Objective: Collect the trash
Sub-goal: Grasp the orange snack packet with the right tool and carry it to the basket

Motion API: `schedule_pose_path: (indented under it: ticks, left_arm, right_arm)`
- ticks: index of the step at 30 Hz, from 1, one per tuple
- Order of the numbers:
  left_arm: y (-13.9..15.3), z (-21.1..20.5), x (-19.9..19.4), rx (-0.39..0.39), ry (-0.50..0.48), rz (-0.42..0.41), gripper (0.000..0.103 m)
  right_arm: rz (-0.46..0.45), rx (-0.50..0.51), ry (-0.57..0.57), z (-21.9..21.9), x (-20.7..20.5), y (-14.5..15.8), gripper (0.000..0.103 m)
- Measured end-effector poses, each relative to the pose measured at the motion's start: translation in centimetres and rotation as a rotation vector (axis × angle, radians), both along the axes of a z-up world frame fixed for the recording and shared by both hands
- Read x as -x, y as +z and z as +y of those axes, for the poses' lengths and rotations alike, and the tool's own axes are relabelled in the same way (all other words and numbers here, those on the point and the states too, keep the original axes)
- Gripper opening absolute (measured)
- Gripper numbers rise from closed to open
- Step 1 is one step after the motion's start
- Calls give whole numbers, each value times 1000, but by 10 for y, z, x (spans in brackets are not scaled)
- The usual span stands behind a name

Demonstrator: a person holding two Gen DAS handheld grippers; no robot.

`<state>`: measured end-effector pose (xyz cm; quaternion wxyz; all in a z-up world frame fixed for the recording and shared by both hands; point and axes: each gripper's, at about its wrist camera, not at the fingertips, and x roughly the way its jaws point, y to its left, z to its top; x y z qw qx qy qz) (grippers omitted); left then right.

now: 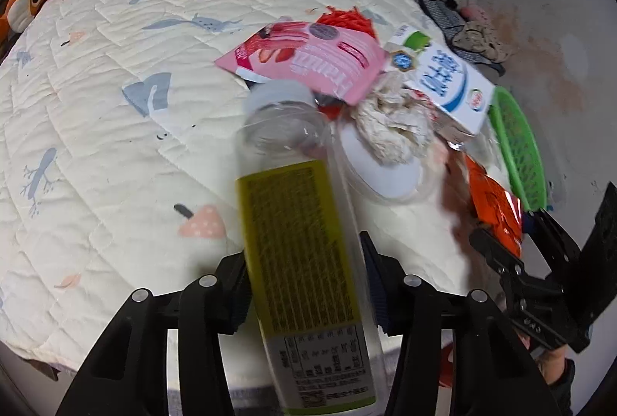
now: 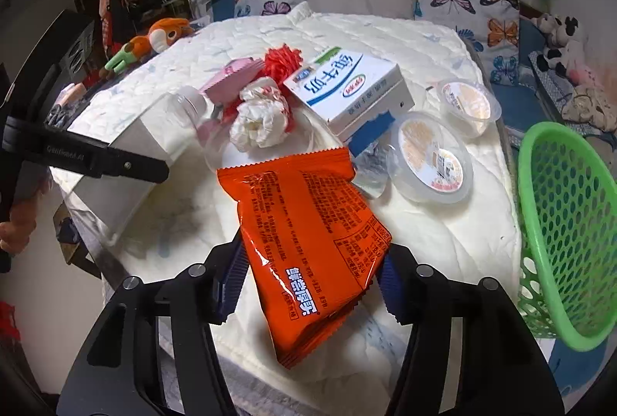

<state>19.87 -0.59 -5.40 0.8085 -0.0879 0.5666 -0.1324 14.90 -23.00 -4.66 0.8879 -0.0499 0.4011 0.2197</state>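
Bottle (image 1: 304, 261) pinched in left gripper (image 1: 304, 294), orange packet (image 2: 308, 254) in right gripper (image 2: 310, 275); green basket (image 2: 567, 234) overhangs the quilt's (image 1: 115, 99) right edge.

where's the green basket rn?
Right wrist view: the green basket sits at the far right, off the bed's right edge, tilted, just right of the right gripper holding the orange snack packet. Nearest on the bed are two plastic cups.

surface: bed (image 2: 443, 234) under my tools, white quilt with small prints | on it: milk carton (image 2: 349, 93), pink packet (image 1: 304, 55), crumpled tissue (image 2: 262, 117), red ribbon (image 2: 279, 63), two lidded plastic cups (image 2: 430, 161) (image 2: 466, 105) | right edge: green basket (image 2: 567, 234) | head end: butterfly pillows (image 2: 474, 7)
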Motion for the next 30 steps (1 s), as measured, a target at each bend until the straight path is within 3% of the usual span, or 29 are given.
schedule_pose_path:
  ticks: [18,24,30]
  left_arm:
    - [47,7,47,76,-72,-111,43]
    - [70,-18,48,117,-138,-151,43]
    - [87,-73,27,143,-238,-158,43]
  right_arm:
    - [-74,-98,-11,-9,26,45,55]
    - [-118,-126,-70,-29,27,65,55]
    - [-129,-106,-202,-74,15,70,56]
